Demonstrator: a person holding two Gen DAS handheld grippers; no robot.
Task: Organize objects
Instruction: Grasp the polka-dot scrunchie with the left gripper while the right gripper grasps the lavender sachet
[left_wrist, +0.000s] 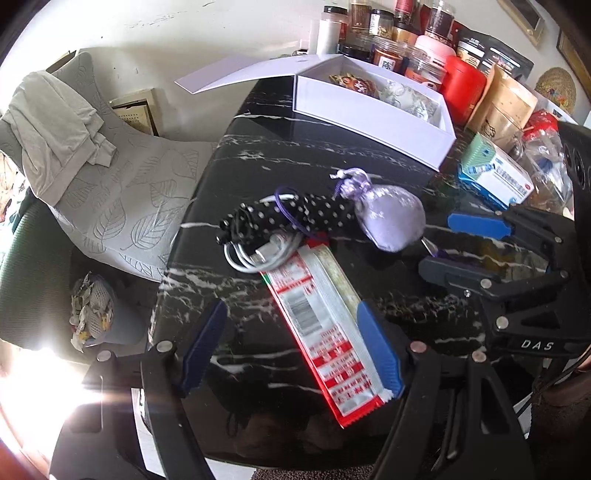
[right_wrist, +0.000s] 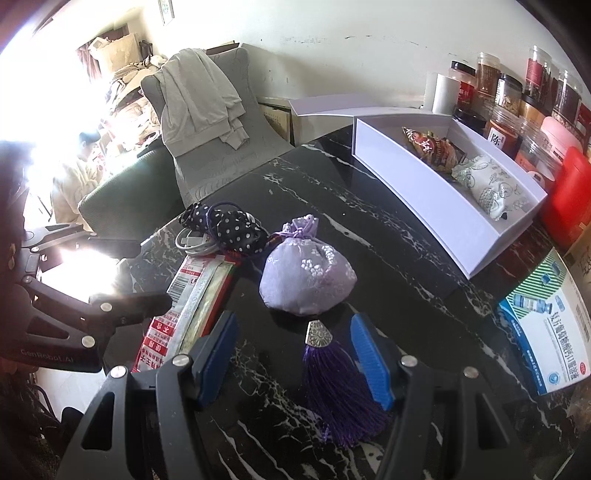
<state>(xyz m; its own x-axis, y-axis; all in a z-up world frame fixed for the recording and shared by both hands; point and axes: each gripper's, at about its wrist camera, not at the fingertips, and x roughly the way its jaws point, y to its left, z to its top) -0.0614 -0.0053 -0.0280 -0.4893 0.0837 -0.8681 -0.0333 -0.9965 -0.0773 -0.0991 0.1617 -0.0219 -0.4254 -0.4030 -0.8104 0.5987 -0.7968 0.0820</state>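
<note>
Black marbled counter (left_wrist: 258, 147) carries a lilac pouch (right_wrist: 306, 280), a polka-dot bundle (left_wrist: 288, 216) and a red-and-white packet (left_wrist: 325, 332) near an open white box (right_wrist: 436, 206). Left tongs (left_wrist: 291, 350) gape around the packet without pressing it; right tongs (right_wrist: 295, 354) stand open astride the pouch's purple tassel (right_wrist: 336, 391).

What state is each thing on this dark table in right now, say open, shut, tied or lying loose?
White box: lid open, a snack packet and a patterned pouch inside.
Lilac sachet: drawstring tied shut, resting on the table.
Purple tassel: lying between the right hand-held gripper, not pinched.
Red-and-white packet: sealed, lying flat at the left hand-held gripper, not gripped.
White cable: coiled.
</note>
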